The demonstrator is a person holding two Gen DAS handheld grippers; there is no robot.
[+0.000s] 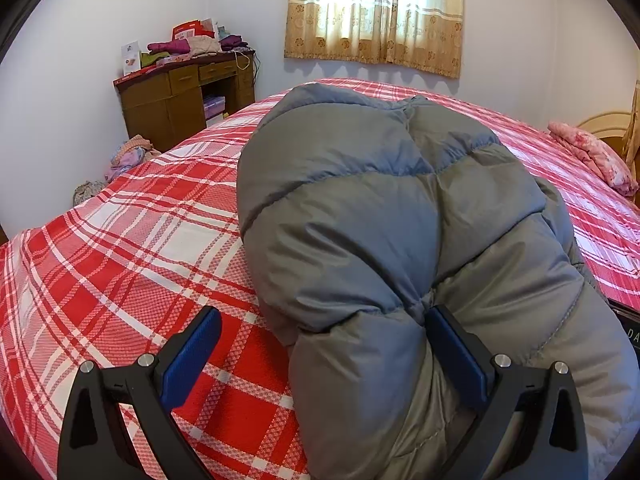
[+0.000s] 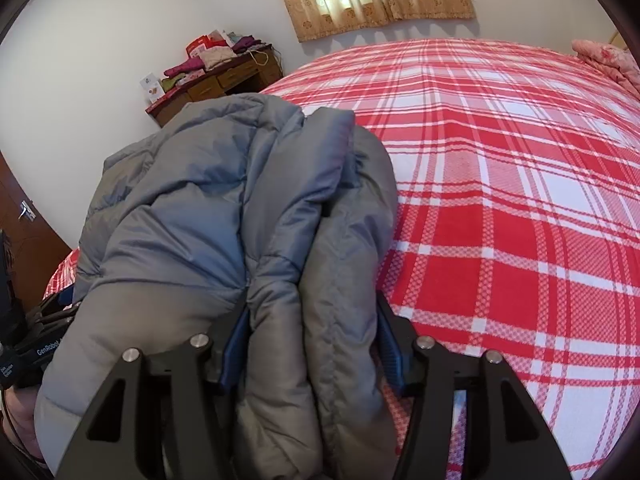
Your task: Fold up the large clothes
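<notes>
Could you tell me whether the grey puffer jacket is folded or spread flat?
Folded: the jacket sits as a thick, doubled-over bundle on the plaid bed, layers stacked rather than spread.

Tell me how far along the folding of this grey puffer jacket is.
Mostly done: the grey puffer jacket lies bundled in thick layers on the plaid bedspread. In hand: the right gripper straddles its folded edge; the left gripper stands wide open beside it. Left: backing both grippers away.

The grey jacket (image 2: 224, 216) hides the right gripper's (image 2: 310, 332) fingertips.
</notes>
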